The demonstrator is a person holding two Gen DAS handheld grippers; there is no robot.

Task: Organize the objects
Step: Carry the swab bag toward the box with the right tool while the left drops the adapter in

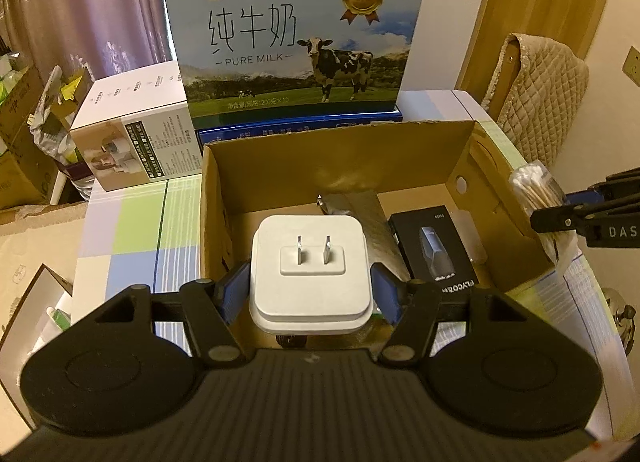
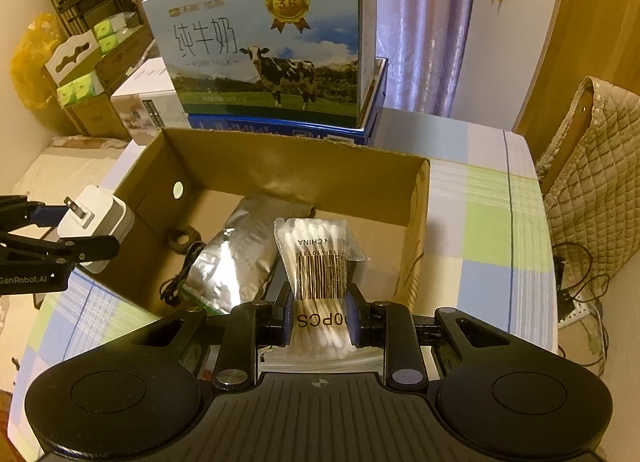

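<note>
My left gripper is shut on a white plug adapter, prongs up, held over the near edge of an open cardboard box. In the right wrist view the same adapter hangs at the box's left wall. A clear bag of cotton swabs with a barcode is clamped in my right gripper, above the box's near side. That swab bag also shows at the right edge of the left wrist view. Inside the box lie a silver foil pouch, a black product box and a dark cable.
A milk carton stands on a flat blue box behind the cardboard box. A white appliance box sits to its left. The table wears a checked cloth. A quilted chair back stands at the right, with cables on the floor.
</note>
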